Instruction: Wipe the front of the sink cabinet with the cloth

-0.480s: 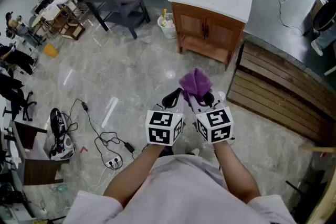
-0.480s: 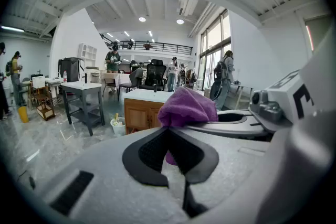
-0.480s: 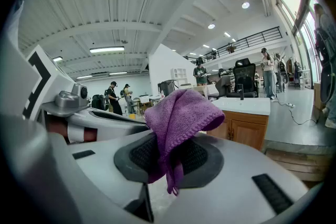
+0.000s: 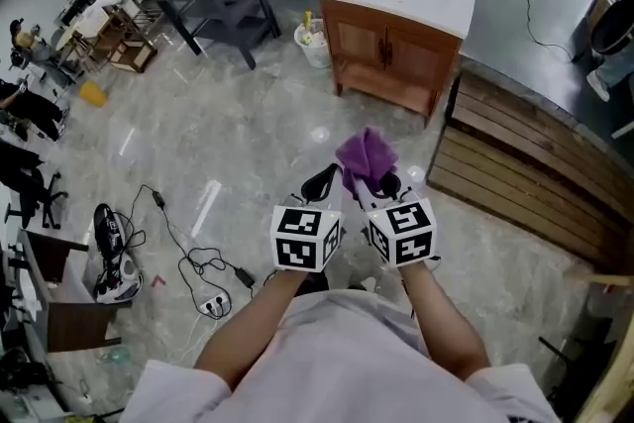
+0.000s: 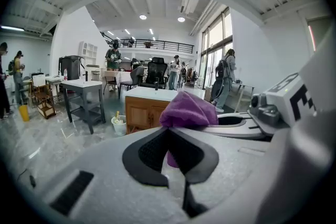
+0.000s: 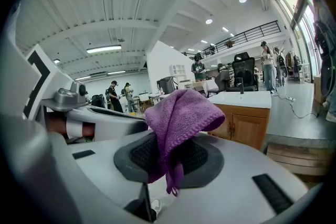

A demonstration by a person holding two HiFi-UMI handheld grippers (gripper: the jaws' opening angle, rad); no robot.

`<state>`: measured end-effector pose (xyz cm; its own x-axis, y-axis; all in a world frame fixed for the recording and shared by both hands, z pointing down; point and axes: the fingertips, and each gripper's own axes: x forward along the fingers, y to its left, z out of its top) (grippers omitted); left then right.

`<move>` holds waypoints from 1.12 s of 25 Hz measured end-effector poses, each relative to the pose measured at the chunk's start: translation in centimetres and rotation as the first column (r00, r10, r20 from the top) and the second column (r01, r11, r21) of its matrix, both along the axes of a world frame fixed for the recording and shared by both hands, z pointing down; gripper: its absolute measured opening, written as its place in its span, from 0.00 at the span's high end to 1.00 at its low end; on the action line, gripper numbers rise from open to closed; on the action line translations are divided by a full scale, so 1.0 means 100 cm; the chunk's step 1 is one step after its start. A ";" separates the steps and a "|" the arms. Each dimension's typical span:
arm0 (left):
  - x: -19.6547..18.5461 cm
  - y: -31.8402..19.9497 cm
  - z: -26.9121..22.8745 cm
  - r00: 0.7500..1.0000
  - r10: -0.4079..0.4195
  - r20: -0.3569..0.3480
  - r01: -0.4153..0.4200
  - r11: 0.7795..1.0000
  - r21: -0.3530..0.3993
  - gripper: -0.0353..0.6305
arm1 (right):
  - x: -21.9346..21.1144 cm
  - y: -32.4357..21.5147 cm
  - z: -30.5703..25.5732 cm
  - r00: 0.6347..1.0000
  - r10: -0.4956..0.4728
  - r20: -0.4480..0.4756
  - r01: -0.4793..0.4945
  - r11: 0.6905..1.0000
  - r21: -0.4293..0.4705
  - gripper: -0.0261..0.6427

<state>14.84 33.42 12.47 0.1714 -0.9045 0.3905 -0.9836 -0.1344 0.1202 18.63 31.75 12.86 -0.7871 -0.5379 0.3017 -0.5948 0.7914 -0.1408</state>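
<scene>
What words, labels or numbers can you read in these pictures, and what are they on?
No readable text in any view.
Left gripper and right gripper: black-and-white square patterns only, no words.
Purple cloth: no tag visible.
White bucket by the sink cabinet: contents too small to read.

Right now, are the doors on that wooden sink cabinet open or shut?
Shut. In the head view both doors of the sink cabinet lie flush with its front; no dark gap or swung panel shows.
</scene>
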 end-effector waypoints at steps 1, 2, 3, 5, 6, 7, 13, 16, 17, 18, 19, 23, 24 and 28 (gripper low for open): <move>-0.003 -0.003 0.002 1.000 0.000 -0.005 0.000 1.000 -0.002 0.94 | -0.002 -0.003 0.002 1.000 0.001 -0.003 -0.001 1.000 -0.001 0.85; -0.005 -0.007 0.005 1.000 0.000 -0.010 -0.001 1.000 -0.003 0.94 | -0.004 -0.006 0.003 1.000 0.002 -0.007 -0.002 1.000 -0.001 0.85; -0.008 -0.012 0.007 1.000 0.003 -0.016 -0.003 1.000 -0.004 0.94 | -0.006 -0.009 0.005 1.000 0.004 -0.011 -0.004 1.000 -0.001 0.85; -0.013 -0.023 0.009 1.000 0.013 -0.028 -0.013 1.000 -0.003 0.94 | -0.011 -0.019 0.008 1.000 0.014 -0.025 -0.014 1.000 -0.002 0.85; -0.017 -0.030 0.010 0.999 0.019 -0.035 -0.019 1.000 -0.003 0.94 | -0.013 -0.025 0.009 0.999 0.021 -0.033 -0.021 1.000 -0.004 0.85; -0.021 -0.038 0.010 0.999 0.025 -0.041 -0.026 1.000 -0.003 0.94 | -0.017 -0.032 0.011 0.999 0.029 -0.040 -0.029 1.000 -0.007 0.85; -0.061 -0.097 0.017 0.996 0.062 -0.065 -0.063 0.998 -0.006 0.94 | -0.053 -0.088 0.020 0.995 0.071 -0.073 -0.073 0.997 -0.017 0.85; -0.084 -0.129 0.018 0.992 0.094 -0.079 -0.095 0.995 -0.013 0.94 | -0.076 -0.117 0.021 0.991 0.101 -0.088 -0.103 0.994 -0.023 0.85; -0.091 -0.139 0.018 0.991 0.107 -0.084 -0.109 0.994 -0.015 0.94 | -0.083 -0.125 0.021 0.989 0.113 -0.095 -0.116 0.993 -0.024 0.85; -0.100 -0.148 0.017 0.989 0.119 -0.089 -0.121 0.992 -0.016 0.94 | -0.091 -0.134 0.020 0.987 0.126 -0.100 -0.129 0.991 -0.026 0.85; -0.109 -0.157 0.016 0.987 0.130 -0.093 -0.132 0.991 -0.018 0.94 | -0.100 -0.142 0.018 0.985 0.138 -0.105 -0.141 0.990 -0.027 0.85; -0.151 -0.191 0.011 0.981 0.163 -0.109 -0.166 0.986 -0.019 0.94 | -0.139 -0.175 0.012 0.976 0.180 -0.119 -0.185 0.982 -0.027 0.85; -0.160 -0.200 0.010 0.979 0.171 -0.112 -0.174 0.985 -0.018 0.94 | -0.148 -0.183 0.011 0.974 0.190 -0.122 -0.195 0.980 -0.026 0.85; -0.188 -0.226 0.010 0.969 0.212 -0.125 -0.215 0.977 -0.012 0.94 | -0.175 -0.209 0.006 0.963 0.232 -0.135 -0.236 0.972 -0.014 0.85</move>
